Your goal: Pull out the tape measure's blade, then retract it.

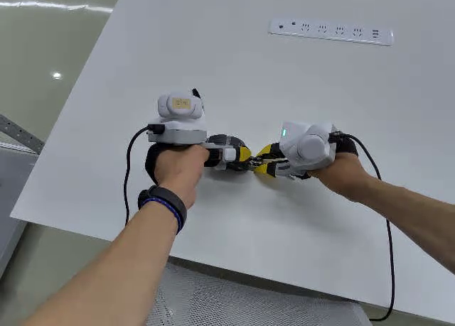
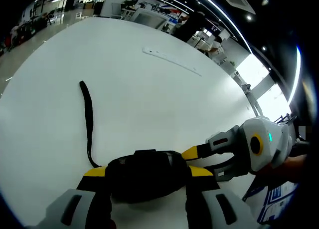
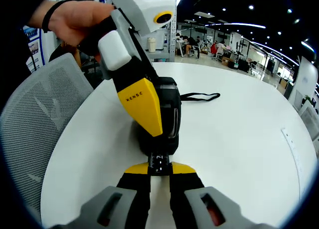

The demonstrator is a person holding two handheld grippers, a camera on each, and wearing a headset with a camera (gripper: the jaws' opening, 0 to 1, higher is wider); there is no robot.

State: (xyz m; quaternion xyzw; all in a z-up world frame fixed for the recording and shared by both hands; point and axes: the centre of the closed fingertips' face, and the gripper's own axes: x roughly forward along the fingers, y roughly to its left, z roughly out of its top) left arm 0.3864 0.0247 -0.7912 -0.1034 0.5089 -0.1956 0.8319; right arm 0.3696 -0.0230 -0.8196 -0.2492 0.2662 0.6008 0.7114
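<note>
The right gripper (image 3: 159, 170) is clenched on the blade tip (image 3: 159, 162) at the mouth of the tape measure (image 3: 168, 120). The left gripper (image 2: 147, 172) clamps the case by its sides on the table (image 1: 298, 84), probably to anchor it while the blade is drawn; no blade is out yet. The right gripper view shows the pinch itself, while the left gripper view shows the strap (image 2: 88, 120) trailing behind.
</note>
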